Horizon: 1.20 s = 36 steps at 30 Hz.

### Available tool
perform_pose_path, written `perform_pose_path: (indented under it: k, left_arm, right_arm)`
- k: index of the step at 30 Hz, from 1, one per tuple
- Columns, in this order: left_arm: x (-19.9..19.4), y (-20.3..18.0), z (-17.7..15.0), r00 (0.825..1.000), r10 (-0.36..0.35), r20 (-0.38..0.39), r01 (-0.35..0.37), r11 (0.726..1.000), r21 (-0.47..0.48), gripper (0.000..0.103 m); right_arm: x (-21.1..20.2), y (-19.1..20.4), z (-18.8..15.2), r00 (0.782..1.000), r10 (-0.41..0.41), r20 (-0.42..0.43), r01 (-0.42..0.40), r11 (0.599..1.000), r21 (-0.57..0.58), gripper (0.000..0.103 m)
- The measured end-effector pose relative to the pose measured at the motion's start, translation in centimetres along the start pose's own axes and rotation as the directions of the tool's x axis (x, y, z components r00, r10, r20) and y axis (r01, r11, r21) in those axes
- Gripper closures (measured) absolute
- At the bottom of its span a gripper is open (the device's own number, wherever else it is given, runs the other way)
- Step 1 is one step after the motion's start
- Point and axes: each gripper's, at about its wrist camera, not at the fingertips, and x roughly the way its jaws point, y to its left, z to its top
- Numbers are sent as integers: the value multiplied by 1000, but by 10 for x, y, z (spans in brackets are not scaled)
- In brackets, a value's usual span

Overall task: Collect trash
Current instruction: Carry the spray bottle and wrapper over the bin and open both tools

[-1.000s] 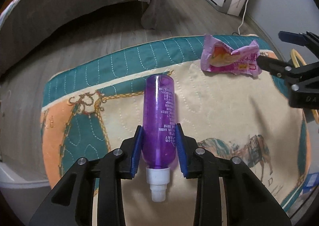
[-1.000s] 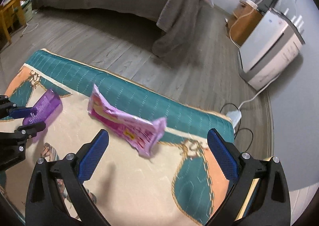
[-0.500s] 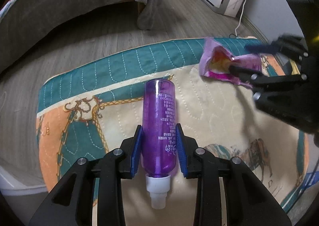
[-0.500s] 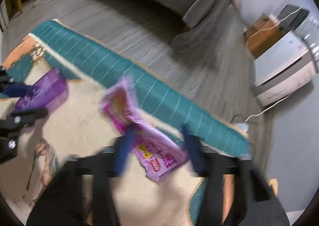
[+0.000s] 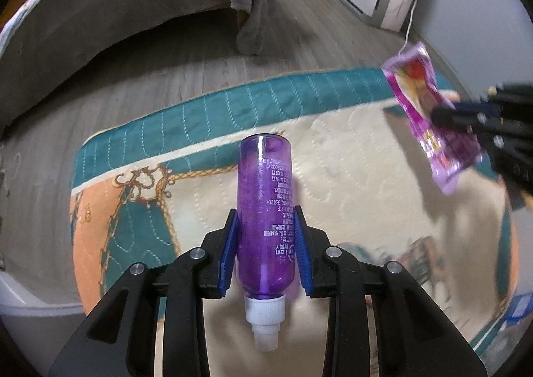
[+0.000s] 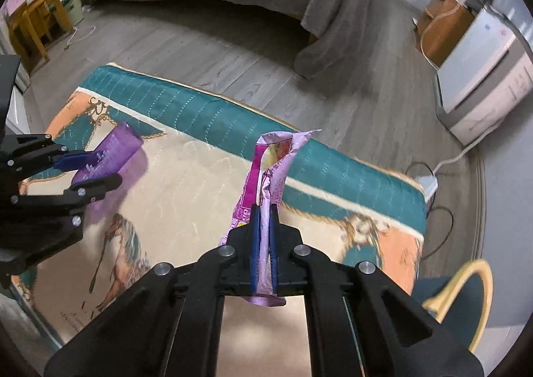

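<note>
Above the quilted mat [image 6: 186, 184], left tongs [image 5: 265, 243] clamping purple bottle [image 5: 265, 210], right tongs [image 6: 264, 243] pinching pink wrapper [image 6: 266, 174]

A translucent purple bottle [image 5: 265, 210] with a white cap and a crumpled pink snack wrapper [image 6: 266, 184] are both held above the quilted mat.

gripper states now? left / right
Left gripper: closed on the purple bottle.
Right gripper: closed on the pink wrapper.
</note>
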Motion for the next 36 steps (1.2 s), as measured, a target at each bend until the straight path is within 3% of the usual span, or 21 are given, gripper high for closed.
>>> perform_pose_path:
  k: [9,15,21,25,36]
  left_arm:
    - [-24,-49,13,997,-62,54,61,998,23,70]
    - [-48,-92,29,986,-129,103,124,991,49,70]
    - [-67,-147,33,974,-188,129,171,976,136,70]
    - [-78,-180,23,969,-208,134,176,960,218,70]
    - [-90,-184,-4,979,-170,117,140,964,225,70]
  right_arm:
    - [-44,-46,-47,999,-42,-28,45,992,116,98]
    - [-89,-82,-86,994,-100,-43,108,956,273,98]
    - [-125,-95,-115,988,-148,-43,154,936,317,98]
    - [-142,-105,-121,987,-159,0,150,929,339,98]
    - [-137,-120,-119,993,-112,32,95,938,334,98]
